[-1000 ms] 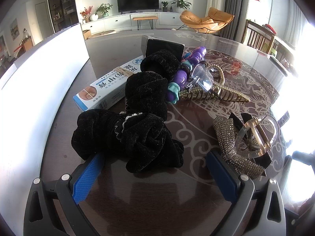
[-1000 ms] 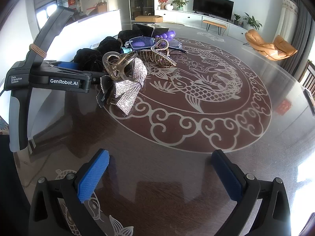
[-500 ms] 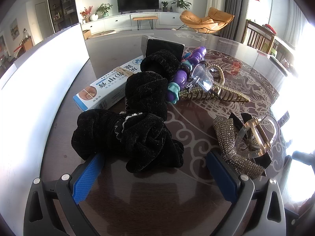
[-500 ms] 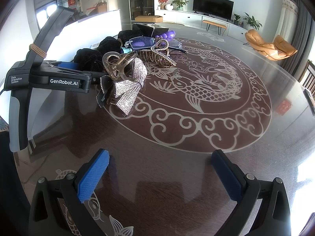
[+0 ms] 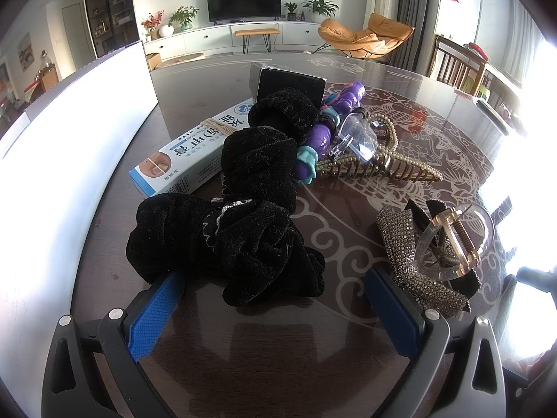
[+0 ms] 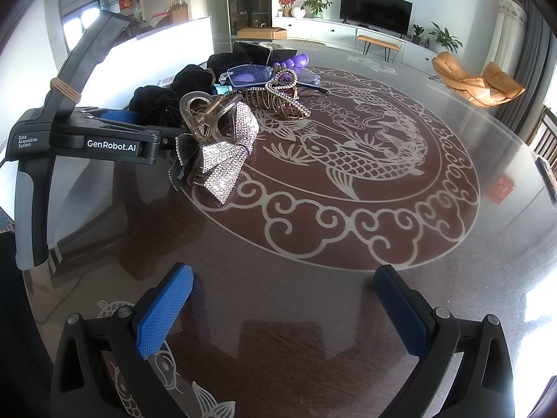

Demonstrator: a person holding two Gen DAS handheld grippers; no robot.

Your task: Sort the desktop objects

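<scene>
A heap of black velvet scrunchies (image 5: 222, 244) lies right in front of my left gripper (image 5: 271, 296), which is open; the nearest one sits between its blue pads (image 5: 153, 310) without being held. To the right lie a rhinestone bow (image 5: 407, 254) and a clear claw clip (image 5: 456, 240). Further back are a gold pearl claw clip (image 5: 386, 169), glasses (image 5: 358, 139), a purple toy (image 5: 323, 132), a blue-white box (image 5: 181, 156) and a black box (image 5: 289, 82). My right gripper (image 6: 282, 296) hangs open over bare table, well short of the rhinestone bow (image 6: 226, 156).
A tall white panel (image 5: 69, 139) runs along the left of the heap. The dark glass table (image 6: 348, 244) bears a koi pattern. The left tool's handle (image 6: 34, 174) stands at the left of the right wrist view. Chairs stand past the far right edge.
</scene>
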